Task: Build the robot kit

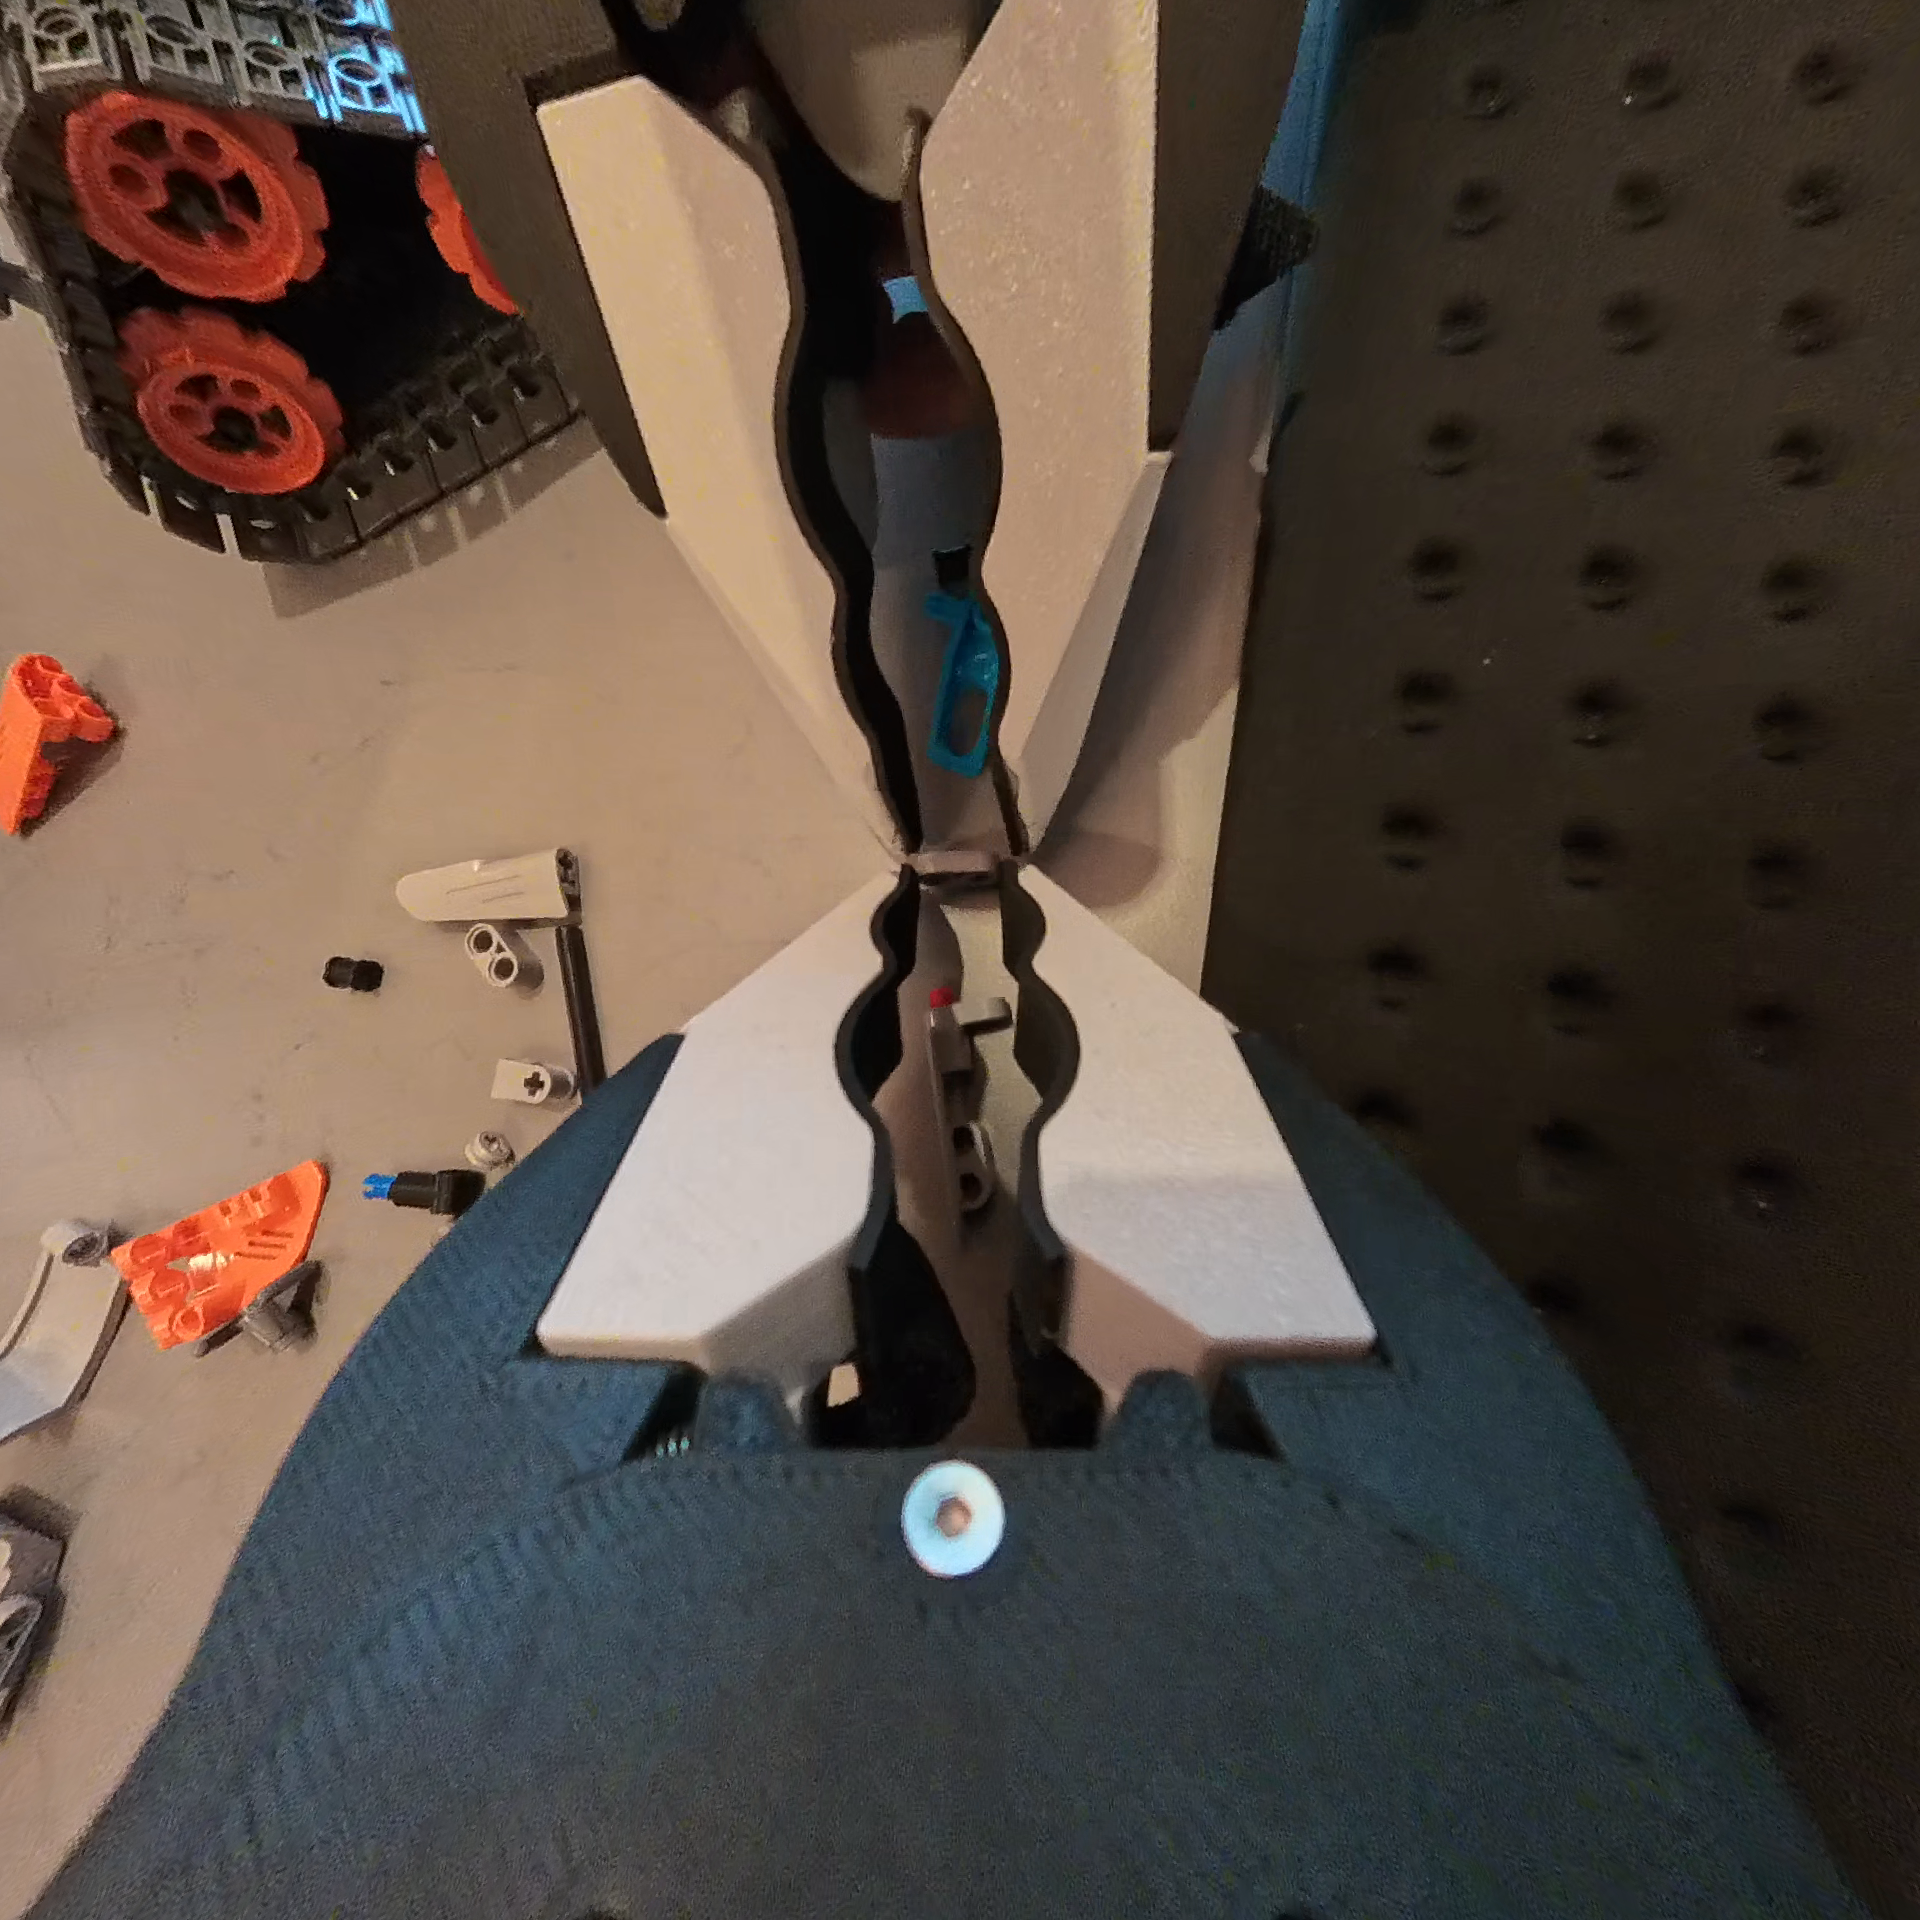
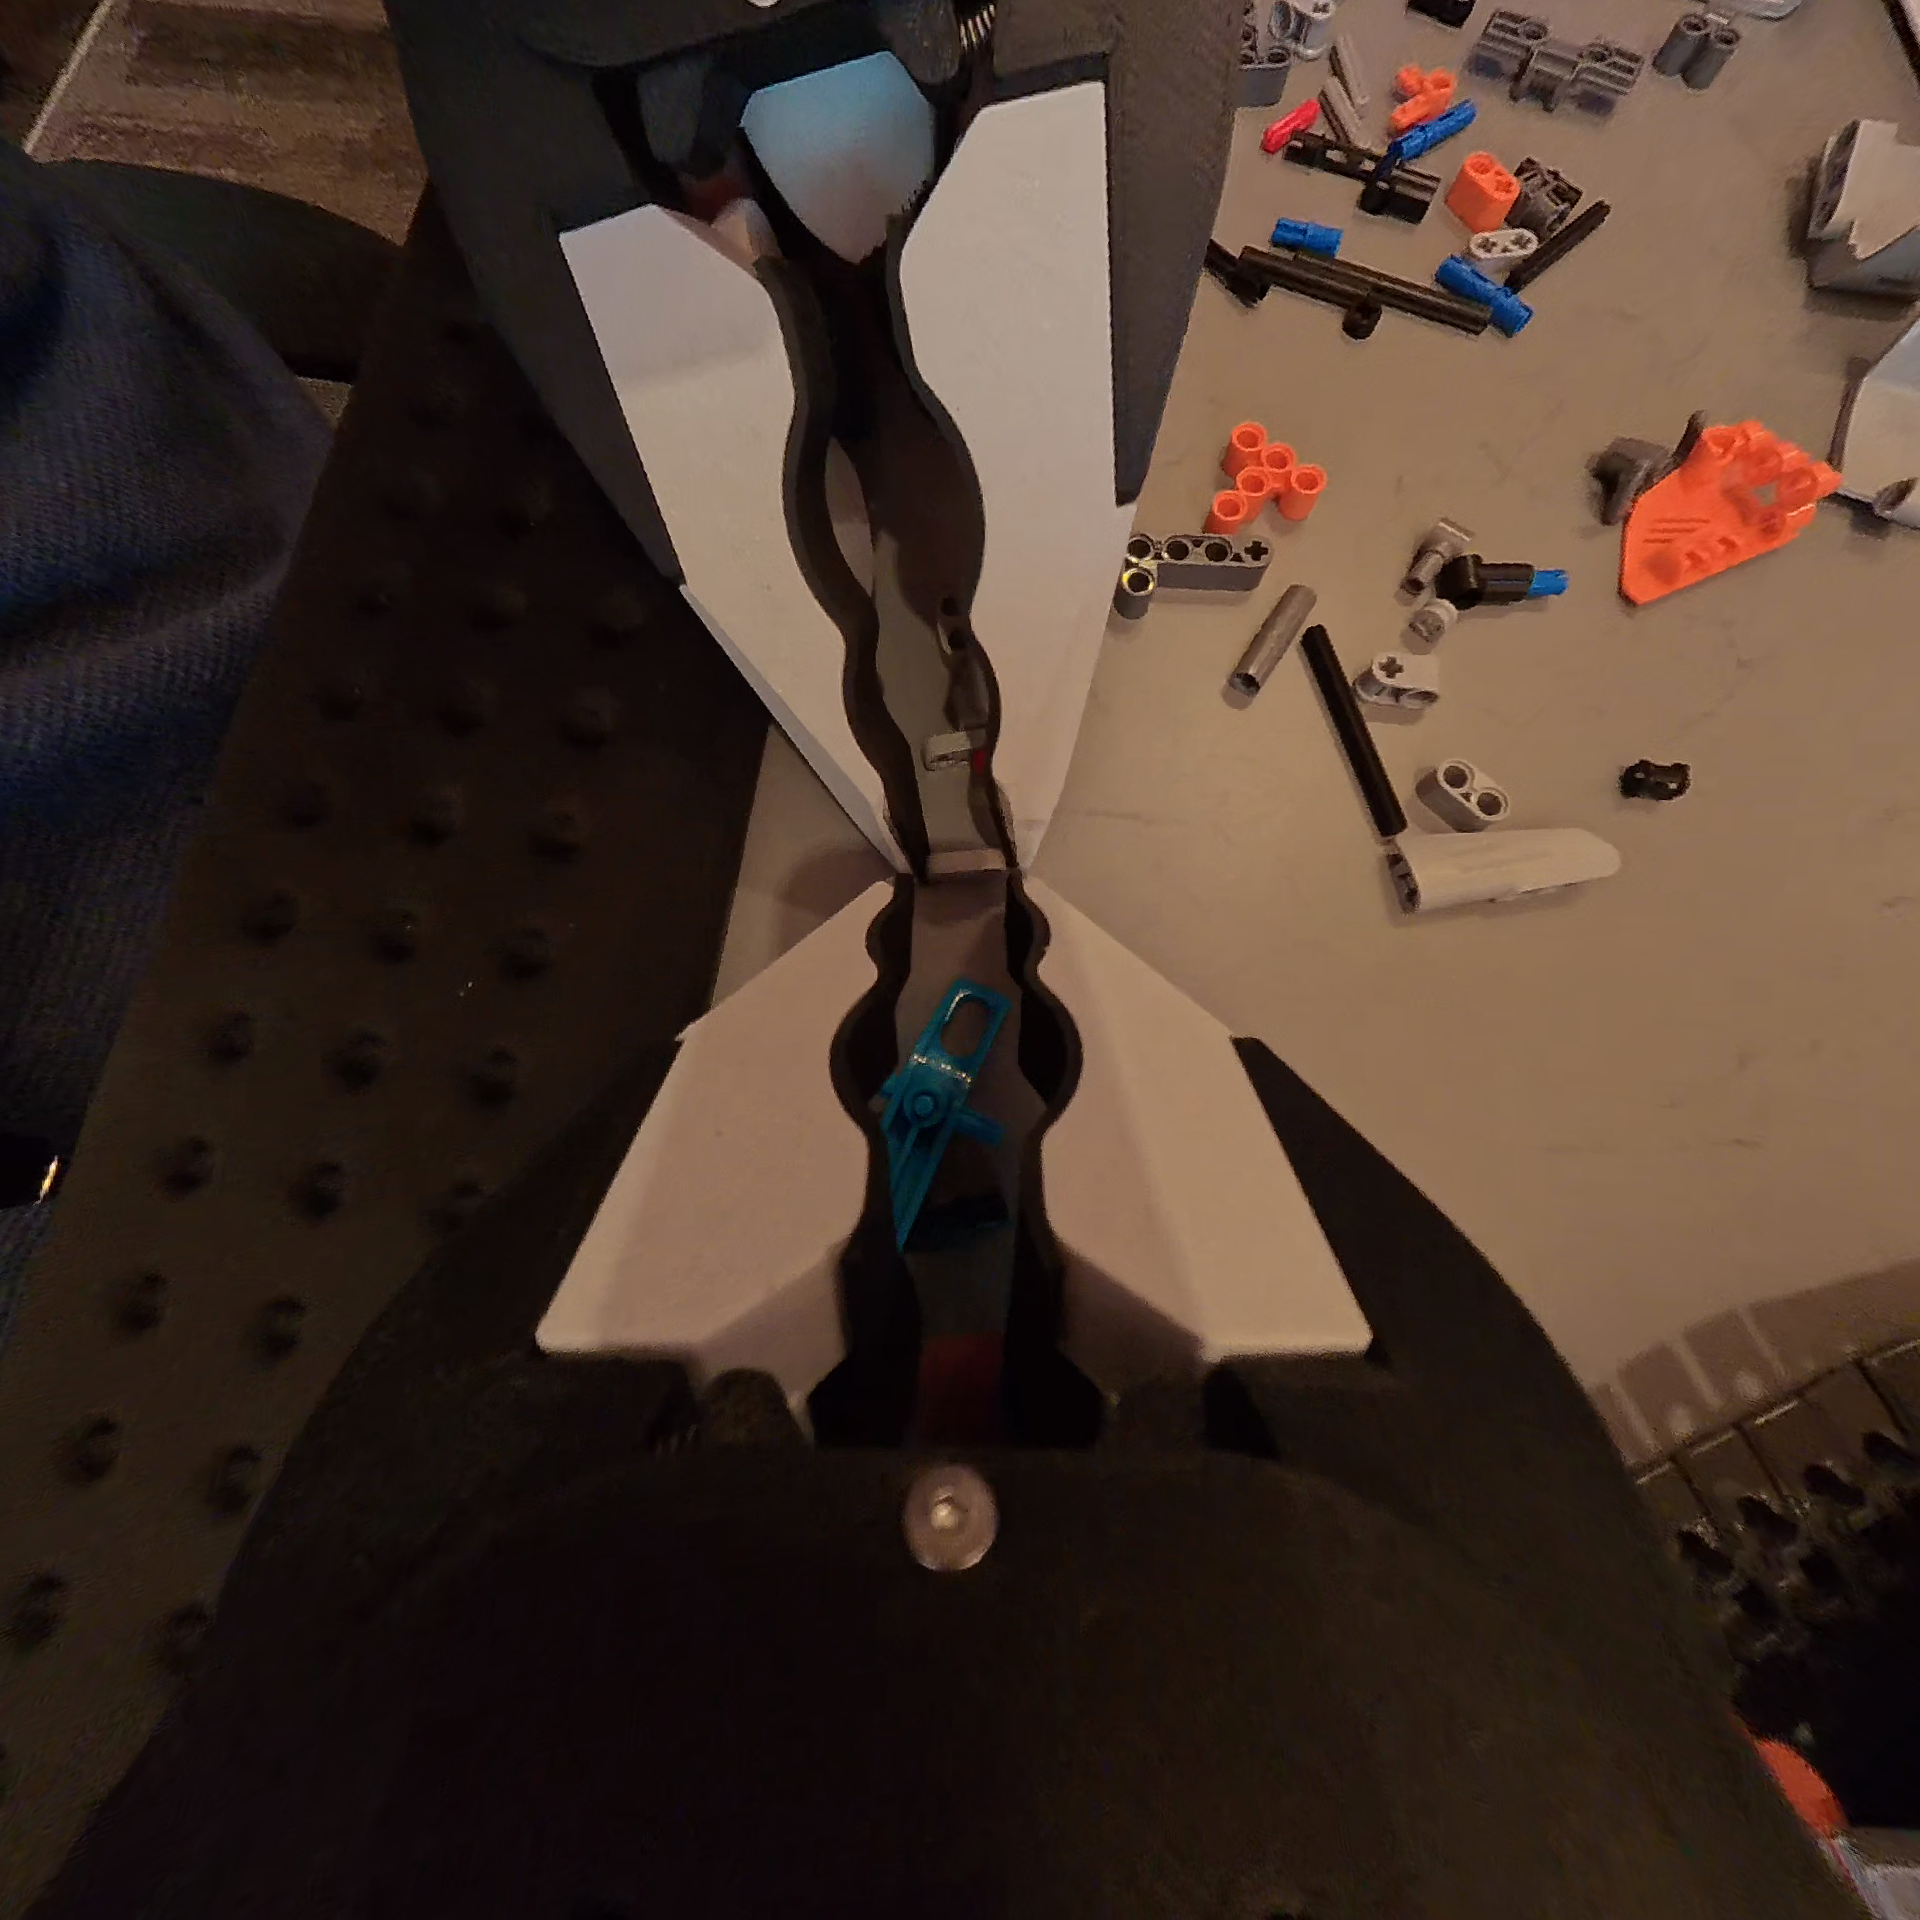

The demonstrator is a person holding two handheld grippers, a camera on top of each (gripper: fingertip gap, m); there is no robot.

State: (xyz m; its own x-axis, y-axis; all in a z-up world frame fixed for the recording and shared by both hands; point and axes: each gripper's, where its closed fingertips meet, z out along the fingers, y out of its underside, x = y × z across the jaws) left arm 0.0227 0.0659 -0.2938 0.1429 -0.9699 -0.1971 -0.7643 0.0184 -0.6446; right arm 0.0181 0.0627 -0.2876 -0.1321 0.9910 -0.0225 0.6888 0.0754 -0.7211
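Tips meet nose to nose: my left gripper point(image 1: 961, 883) and right gripper point(image 2: 961, 873) both pinch one small grey piece point(image 1: 958, 864), at 12 o'clock from each. It looks hard, light and slippery, so I'd hold its flat sides. I think a teal part point(image 2: 940, 1091) sits low between my right fingers.

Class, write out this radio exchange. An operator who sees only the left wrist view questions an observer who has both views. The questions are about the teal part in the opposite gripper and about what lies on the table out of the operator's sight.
Operator: My left gripper and the right gripper meet tip to tip on a small grey piece. The teal part is half hidden. What shape is it?
Observer: The right wrist view shows an oblong hole at its far end and a round boss near its middle.
Operator: Is anything lying under my gripper's body?
Observer: Yes. An orange angled beam lies on the table beside your fingers. Beyond it is a long black beam with blue pins.
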